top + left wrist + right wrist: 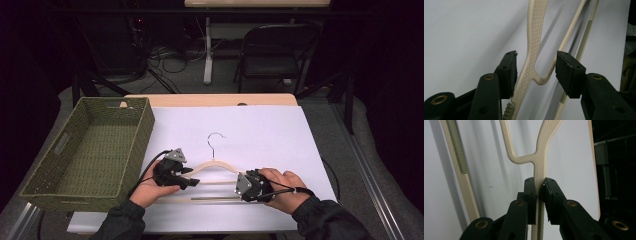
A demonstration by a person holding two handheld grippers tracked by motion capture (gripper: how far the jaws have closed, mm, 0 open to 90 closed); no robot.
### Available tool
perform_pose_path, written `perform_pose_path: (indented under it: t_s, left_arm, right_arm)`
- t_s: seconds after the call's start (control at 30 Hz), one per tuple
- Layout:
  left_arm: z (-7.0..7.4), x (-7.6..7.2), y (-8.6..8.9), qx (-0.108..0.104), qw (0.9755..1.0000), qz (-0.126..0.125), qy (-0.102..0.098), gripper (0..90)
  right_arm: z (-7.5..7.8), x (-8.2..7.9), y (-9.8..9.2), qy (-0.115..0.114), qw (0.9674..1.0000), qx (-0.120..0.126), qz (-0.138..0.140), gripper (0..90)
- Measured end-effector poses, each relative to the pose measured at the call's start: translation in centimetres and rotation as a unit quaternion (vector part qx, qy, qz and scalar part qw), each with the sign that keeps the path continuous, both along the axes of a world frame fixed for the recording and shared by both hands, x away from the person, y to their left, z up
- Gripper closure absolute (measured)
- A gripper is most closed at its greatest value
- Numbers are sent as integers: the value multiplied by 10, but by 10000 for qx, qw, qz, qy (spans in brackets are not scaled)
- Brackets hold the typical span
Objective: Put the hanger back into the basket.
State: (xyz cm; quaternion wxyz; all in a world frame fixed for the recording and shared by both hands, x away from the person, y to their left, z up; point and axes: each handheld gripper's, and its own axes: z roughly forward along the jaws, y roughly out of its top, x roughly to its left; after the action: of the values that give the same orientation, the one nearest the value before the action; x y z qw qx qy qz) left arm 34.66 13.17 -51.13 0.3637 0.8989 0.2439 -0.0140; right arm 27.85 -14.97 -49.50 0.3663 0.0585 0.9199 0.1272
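A cream plastic hanger (pixel 215 164) with a metal hook (pixel 216 140) lies flat on the white sheet (pixel 265 130). My left gripper (pixel 192 176) is at the hanger's left shoulder. In the left gripper view its jaws (pixel 536 67) stand apart around the hanger's textured arm (pixel 534 45); the left pad is close beside the arm and the right pad is clear of it. My right gripper (pixel 241 180) is at the right shoulder. In the right gripper view it (pixel 540 187) is shut on the hanger's arm (pixel 544 147), just below the fork.
A green woven basket (pixel 145 130) stands at the left of the table with nothing in it, close to my left hand. Beyond the table's far edge are a folding chair (pixel 275 50) and cables on the floor.
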Motion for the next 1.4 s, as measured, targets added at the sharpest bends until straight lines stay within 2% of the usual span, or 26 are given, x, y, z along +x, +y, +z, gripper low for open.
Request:
perform_pose_path:
  t_s: [0.37,0.53,0.67,0.77,0.83,1.03,1.4]
  left_arm:
    - [1,-1,1,63,9997,-185,149,577]
    - [-1,-1,0,76,9994,-249,250,540]
    - [-3,1,-1,58,9989,-340,323,553]
    - [-6,1,-3,179,9982,-412,399,581]
    - [-7,0,-5,274,9980,-447,357,586]
    - [-5,0,-3,75,9980,-410,479,613]
    - [-5,0,-3,102,9976,-504,460,642]
  right_arm:
    - [-2,-1,0,-41,10000,-54,53,807]
    - [-3,-1,0,-50,9999,-70,67,807]
    - [-4,-1,0,-54,9999,-68,51,807]
    - [-4,-1,0,-80,9999,-58,67,807]
    - [-4,-1,0,-84,9999,-59,82,807]
    - [-5,-1,0,-74,9999,-51,70,807]
    - [-6,-1,0,-97,9999,-93,82,806]
